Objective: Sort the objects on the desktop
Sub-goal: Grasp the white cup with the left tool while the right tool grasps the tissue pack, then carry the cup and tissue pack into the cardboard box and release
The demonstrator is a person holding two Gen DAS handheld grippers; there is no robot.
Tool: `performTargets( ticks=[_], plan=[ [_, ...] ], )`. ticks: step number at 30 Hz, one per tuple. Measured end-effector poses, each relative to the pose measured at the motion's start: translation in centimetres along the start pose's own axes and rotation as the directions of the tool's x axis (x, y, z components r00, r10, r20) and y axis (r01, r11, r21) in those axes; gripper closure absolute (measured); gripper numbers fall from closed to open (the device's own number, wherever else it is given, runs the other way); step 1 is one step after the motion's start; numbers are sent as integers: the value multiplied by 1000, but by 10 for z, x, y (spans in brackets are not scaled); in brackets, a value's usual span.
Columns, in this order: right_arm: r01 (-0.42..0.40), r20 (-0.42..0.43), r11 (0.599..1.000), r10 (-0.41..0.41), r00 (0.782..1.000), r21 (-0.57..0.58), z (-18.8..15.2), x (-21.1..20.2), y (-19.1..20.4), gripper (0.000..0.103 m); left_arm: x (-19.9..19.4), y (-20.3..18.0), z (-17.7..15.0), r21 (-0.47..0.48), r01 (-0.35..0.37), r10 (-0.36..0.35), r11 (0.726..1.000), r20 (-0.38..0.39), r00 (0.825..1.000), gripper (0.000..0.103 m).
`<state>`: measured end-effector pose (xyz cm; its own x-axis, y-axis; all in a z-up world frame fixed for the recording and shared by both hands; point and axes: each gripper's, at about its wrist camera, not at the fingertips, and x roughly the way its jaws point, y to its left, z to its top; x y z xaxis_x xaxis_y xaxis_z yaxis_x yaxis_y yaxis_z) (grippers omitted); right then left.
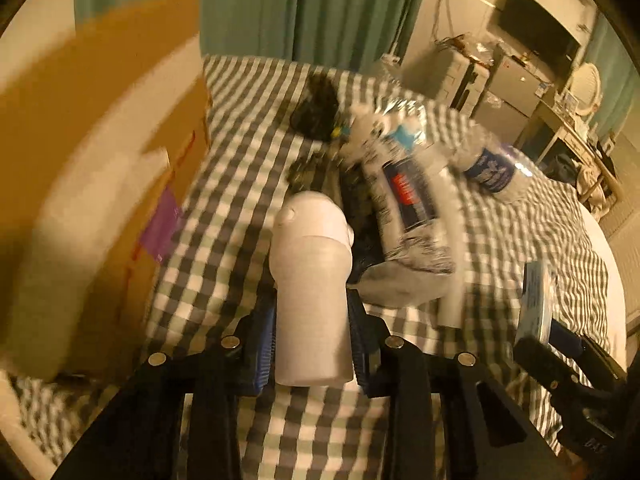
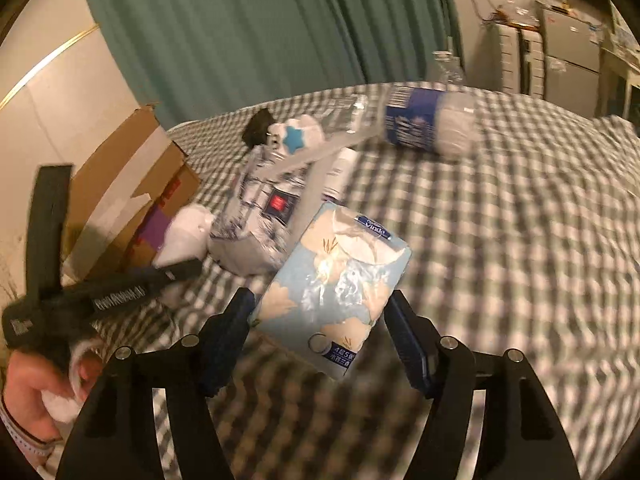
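With the left gripper [image 1: 312,344] clamped on the white bottle [image 1: 310,292] and the right gripper [image 2: 320,332] clamped on the tissue pack [image 2: 336,280], both above the bench [image 2: 500,240], either smooth item may slip during a fast swing toward the box [image 1: 100,160].

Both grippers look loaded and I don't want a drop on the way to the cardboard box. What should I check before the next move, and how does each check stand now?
1. Left gripper shut on the white bottle: ok.
2. Right gripper shut on the tissue pack: ok, though the pack sits skewed.
3. Cardboard box open: ok, flaps up.
4. Room inside the box: cannot tell.
5. Pile of water bottles clear of both loads: cannot tell; images blurred.
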<state>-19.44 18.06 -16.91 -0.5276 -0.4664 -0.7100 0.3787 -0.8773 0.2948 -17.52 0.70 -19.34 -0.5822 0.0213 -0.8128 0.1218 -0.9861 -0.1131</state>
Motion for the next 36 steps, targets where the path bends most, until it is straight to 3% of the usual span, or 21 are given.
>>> performTargets(
  ticks=[5,12,14,16,21,23,25,27,28,29,31,36],
  plan=[
    [41,15,999,-41,999,-8,-10,-37,2,36,-33,-15,0,66,11,-14,998,50,999,70],
    [112,44,992,-110,993,-63,-21,-100,18,36,-82,-24,1,86,58,-67,995,111,992,71],
    [125,69,990,-120,990,-68,-20,-118,26,36,-97,-21,0,88,63,-74,994,127,989,77],
    [146,97,986,-139,986,-78,-18,-136,35,36,-113,-15,1,84,81,-93,993,141,986,90],
    [179,150,974,-158,976,-137,-13,-177,67,36,-150,-3,16,78,114,-128,990,201,971,90],
    [199,169,965,-170,971,-170,-11,-186,82,36,-156,1,21,103,126,-144,987,186,972,89],
    [205,181,961,-171,968,-187,-9,-192,94,36,-149,4,20,127,171,-184,977,99,978,83],
    [200,189,962,-164,968,-186,-8,-194,102,36,-136,5,13,143,165,-173,976,45,984,60],
    [195,191,963,-160,969,-184,-9,-197,105,36,-126,4,7,149,172,-176,974,14,984,42],
    [191,189,965,-156,970,-182,-10,-196,109,36,-118,5,1,149,187,-187,971,-13,982,37],
    [189,178,964,-156,971,-185,-11,-191,113,36,-101,4,-7,156,230,-221,961,-72,973,36],
    [208,148,950,-177,973,-232,-18,-175,121,36,-60,-6,-20,178,233,-209,956,-144,967,35]
  ],
)
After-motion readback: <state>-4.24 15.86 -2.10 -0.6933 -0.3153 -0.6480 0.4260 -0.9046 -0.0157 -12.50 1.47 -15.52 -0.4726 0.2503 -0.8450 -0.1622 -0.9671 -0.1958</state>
